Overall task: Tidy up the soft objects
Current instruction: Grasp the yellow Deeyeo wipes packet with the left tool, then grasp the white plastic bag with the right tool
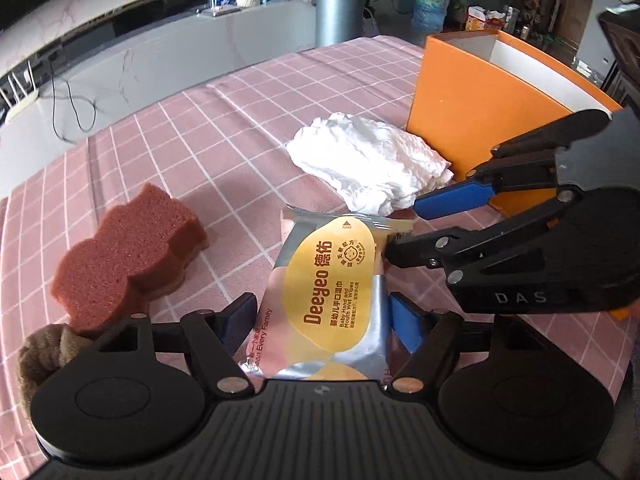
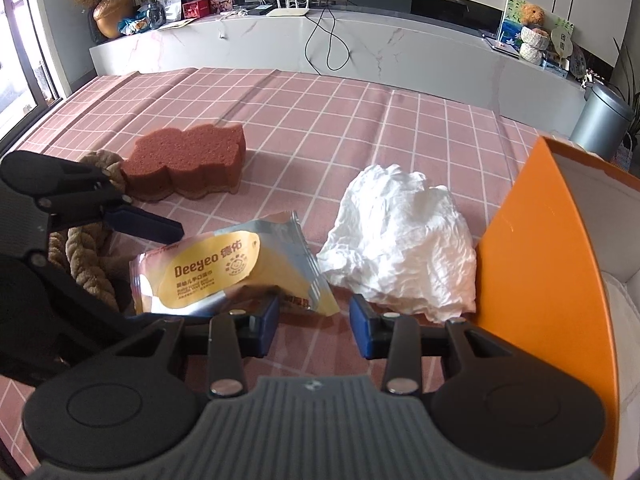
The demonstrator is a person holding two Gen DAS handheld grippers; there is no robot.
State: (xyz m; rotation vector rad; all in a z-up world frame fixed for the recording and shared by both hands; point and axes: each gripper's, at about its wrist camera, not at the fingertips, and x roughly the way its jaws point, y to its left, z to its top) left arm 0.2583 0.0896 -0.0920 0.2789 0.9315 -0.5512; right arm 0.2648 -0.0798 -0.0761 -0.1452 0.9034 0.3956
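Fingers of our left gripper (image 1: pixel 324 316) are standing spread wide, straddling the wet wipes pack (image 1: pixel 332 300) without pressing it. Our right gripper (image 2: pixel 314 326) is tilting downward, half open and holding nothing, the pack's corner lying just beyond its left finger (image 2: pixel 267 326).

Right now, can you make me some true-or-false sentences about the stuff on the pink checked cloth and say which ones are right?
1. The wet wipes pack lies between the left tongs' fingers. True.
2. The sponge is blue. False: it is reddish brown.
3. The crumpled white tissue lies beside the orange box. True.
4. The brown rope is inside the orange box. False: it lies on the cloth near the sponge.
5. The right tongs are shut tight. False: there is a gap between the fingers.
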